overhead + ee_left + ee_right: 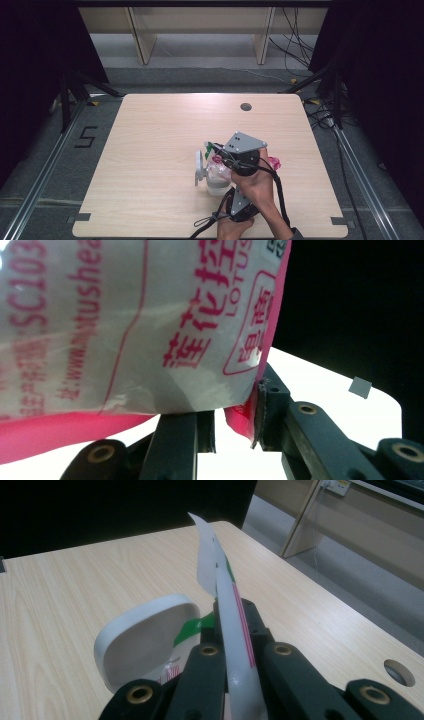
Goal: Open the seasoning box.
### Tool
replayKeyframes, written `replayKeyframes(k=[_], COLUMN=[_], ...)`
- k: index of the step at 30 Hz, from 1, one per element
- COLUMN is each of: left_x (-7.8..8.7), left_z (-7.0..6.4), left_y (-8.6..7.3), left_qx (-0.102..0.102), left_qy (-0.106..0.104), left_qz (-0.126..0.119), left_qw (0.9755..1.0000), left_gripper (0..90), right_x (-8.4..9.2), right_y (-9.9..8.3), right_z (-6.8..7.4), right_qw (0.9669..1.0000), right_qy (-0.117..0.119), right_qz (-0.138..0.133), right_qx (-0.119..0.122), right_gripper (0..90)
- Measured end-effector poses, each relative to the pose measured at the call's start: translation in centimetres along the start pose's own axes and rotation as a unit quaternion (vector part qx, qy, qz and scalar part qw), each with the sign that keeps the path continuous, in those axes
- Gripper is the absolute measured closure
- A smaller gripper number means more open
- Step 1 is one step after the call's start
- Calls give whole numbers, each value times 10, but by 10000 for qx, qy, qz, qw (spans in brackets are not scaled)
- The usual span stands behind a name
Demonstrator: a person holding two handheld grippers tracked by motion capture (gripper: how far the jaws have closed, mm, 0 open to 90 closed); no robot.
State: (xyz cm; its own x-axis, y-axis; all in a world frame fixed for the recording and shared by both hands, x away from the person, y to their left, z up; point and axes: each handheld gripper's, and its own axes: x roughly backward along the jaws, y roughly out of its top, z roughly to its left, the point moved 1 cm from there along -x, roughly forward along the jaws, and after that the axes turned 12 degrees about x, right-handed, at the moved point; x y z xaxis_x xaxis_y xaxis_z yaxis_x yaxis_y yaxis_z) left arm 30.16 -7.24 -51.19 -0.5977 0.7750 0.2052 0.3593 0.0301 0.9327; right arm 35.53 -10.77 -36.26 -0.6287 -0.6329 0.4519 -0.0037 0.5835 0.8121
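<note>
Pinched flat between the right gripper (235,645) jaws, a packet (220,595) is held over an open tub (145,640) at lower centre; left gripper (235,425) clamps a pink-edged bag (130,330), emptying judged unfinished.

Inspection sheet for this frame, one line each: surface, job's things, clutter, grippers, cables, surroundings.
Surface: light wooden table, with a round grommet hole near the far edge.
Job's things: white plastic bag with pink printing held up off the table; a white container with its lid open stands under the hands.
Clutter: nothing seen.
Grippers: left gripper has the bag's pink edge between its jaws; right gripper is shut on a thin white edge of the packaging.
Cables: black cable trails from the grippers toward the near edge; more cables on the floor at far right.
Surroundings: dark curtains at both sides, wooden furniture legs behind, a "5" marked on the floor.
</note>
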Motion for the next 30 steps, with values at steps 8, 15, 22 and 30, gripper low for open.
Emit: replayKeyframes(k=[8,15,22,30], left_x=[0,0,0,0], left_z=[1,1,1,2], left_y=[1,2,1,0], left_qx=[4,22,5,72], left_qy=[7,-11,19,8], left_qz=[-4,-9,-56,-84], left_qw=[10000,10000,10000,9999], left_gripper=[739,739,739,739], right_x=[-1,-2,-1,-4], right_y=[1,2,4,3], right_z=[1,3,5,4], right_qw=[10000,10000,9999,9999], right_qy=[-42,-35,-10,-1], right_qz=[-18,-35,-66,-17], right_qx=[27,71,112,108], right_gripper=[900,900,900,900])
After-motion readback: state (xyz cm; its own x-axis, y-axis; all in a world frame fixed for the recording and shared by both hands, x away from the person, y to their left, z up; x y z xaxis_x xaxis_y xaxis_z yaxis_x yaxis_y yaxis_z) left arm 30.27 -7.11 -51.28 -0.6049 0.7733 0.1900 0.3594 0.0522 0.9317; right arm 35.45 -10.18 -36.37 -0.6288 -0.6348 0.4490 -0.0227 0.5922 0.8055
